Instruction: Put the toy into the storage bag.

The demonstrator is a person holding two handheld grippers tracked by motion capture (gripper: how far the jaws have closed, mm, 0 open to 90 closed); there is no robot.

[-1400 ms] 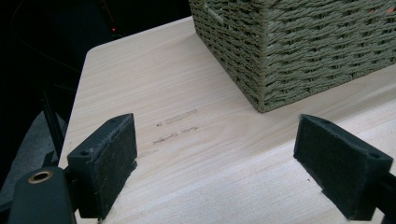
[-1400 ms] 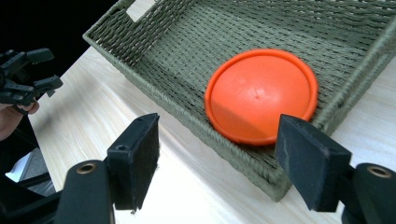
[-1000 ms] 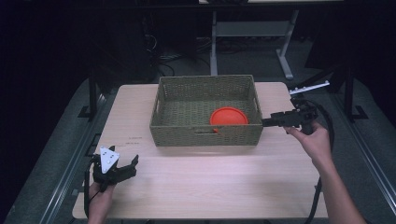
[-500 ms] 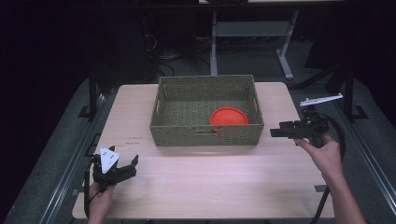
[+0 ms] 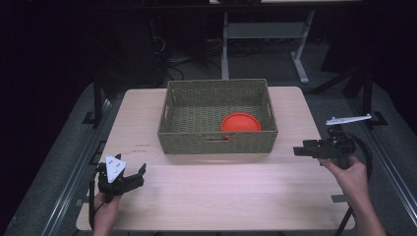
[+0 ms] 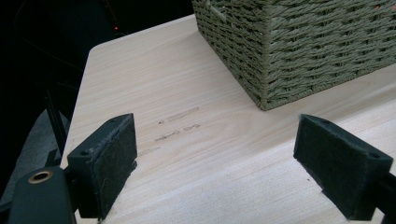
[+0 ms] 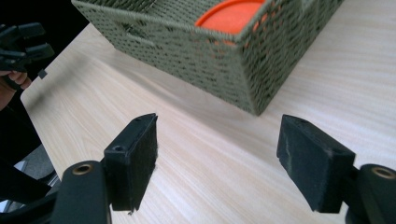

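From the high view, the orange plate [image 5: 240, 122] lies flat in the basket [image 5: 216, 143], at its near right corner. The right tool [image 5: 301, 150], jaws apart and empty, sits just right of the basket, nearer than the left tool [image 5: 139, 173]. In the left gripper view, that tool's jaws stand apart, the basket ahead to the right. In the right gripper view, the plate lies beyond the basket's wall.

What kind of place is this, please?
Probably a lab or workshop for recording handling tasks: a plain wooden table in a dark room, metal stands behind, cables on the floor.
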